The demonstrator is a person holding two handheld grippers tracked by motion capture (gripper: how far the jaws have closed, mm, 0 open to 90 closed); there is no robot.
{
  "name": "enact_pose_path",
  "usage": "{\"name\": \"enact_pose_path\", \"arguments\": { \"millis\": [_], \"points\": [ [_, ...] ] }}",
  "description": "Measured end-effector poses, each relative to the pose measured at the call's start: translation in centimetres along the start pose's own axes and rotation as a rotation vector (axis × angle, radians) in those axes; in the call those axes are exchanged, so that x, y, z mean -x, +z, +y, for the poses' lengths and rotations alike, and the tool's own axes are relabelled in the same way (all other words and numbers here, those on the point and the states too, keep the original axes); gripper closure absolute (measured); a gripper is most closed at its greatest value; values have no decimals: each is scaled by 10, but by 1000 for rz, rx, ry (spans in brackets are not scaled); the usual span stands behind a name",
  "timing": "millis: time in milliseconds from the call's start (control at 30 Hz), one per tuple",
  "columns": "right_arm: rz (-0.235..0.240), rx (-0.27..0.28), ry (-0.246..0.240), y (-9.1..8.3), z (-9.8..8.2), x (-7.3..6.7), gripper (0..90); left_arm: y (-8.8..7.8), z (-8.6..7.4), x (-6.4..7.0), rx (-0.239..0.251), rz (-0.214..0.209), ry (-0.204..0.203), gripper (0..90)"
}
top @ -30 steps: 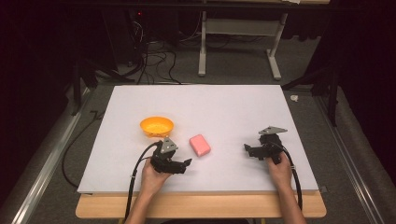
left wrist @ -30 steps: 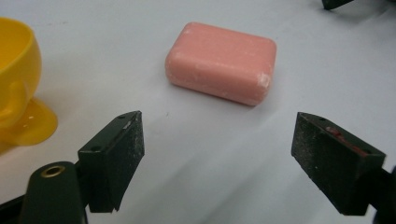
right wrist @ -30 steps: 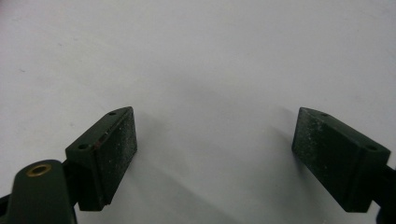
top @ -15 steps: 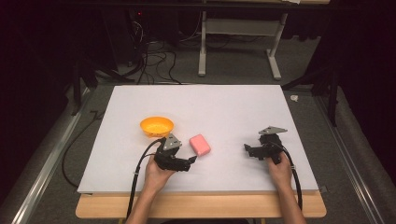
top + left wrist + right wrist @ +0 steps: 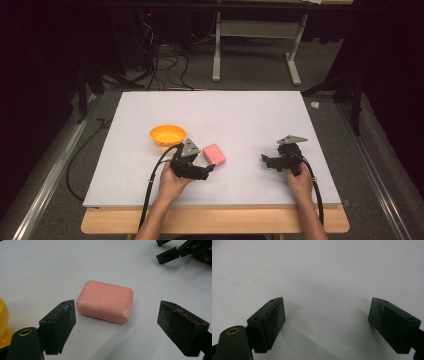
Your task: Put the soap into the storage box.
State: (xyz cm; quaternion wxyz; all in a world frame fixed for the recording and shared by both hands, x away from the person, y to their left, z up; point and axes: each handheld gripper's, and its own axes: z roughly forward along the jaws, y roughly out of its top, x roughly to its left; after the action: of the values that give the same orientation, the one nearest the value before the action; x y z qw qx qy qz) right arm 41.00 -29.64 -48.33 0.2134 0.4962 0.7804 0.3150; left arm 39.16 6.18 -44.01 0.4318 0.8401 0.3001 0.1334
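Observation:
A pink soap bar (image 5: 214,153) lies flat on the white board (image 5: 240,120), just right of an orange bowl (image 5: 167,135). My left gripper (image 5: 209,170) sits low at the bar's near side, open. In the left gripper view the soap bar (image 5: 105,301) lies just ahead of the wide-apart jaws, touching neither pad, with my left gripper (image 5: 116,325) open. My right gripper (image 5: 266,161) rests on the board's right part, open; in the right gripper view my right gripper (image 5: 327,322) has only bare white board between its pads.
The bowl's yellow edge (image 5: 3,315) shows at the far left of the left gripper view, and the right gripper's jaws (image 5: 172,253) at its top right. Cables and a desk frame (image 5: 255,45) stand on the floor beyond the board. A wooden table edge (image 5: 215,222) runs along the front.
My left gripper has crept forward and to the right, closing in on the soap bar. The right gripper, the bar and the bowl have stayed put.

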Motion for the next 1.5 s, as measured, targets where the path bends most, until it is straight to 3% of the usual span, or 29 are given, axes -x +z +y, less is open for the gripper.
{"name": "enact_pose_path", "arguments": {
  "millis": [233,533,667,833,1500],
  "points": [
    [0,0,2,0,0,0,146,4,9,-2,18,16,-5,149],
    [0,0,1,0,0,0,146,14,17,-6,0,23,3,148],
    [0,0,0,0,0,0,146,17,19,-8,20,20,-2,150],
    [0,0,0,0,0,0,146,28,21,-12,-7,10,3,148],
    [0,0,0,0,0,0,146,55,12,-17,-49,-12,-10,143]
  ]
}}
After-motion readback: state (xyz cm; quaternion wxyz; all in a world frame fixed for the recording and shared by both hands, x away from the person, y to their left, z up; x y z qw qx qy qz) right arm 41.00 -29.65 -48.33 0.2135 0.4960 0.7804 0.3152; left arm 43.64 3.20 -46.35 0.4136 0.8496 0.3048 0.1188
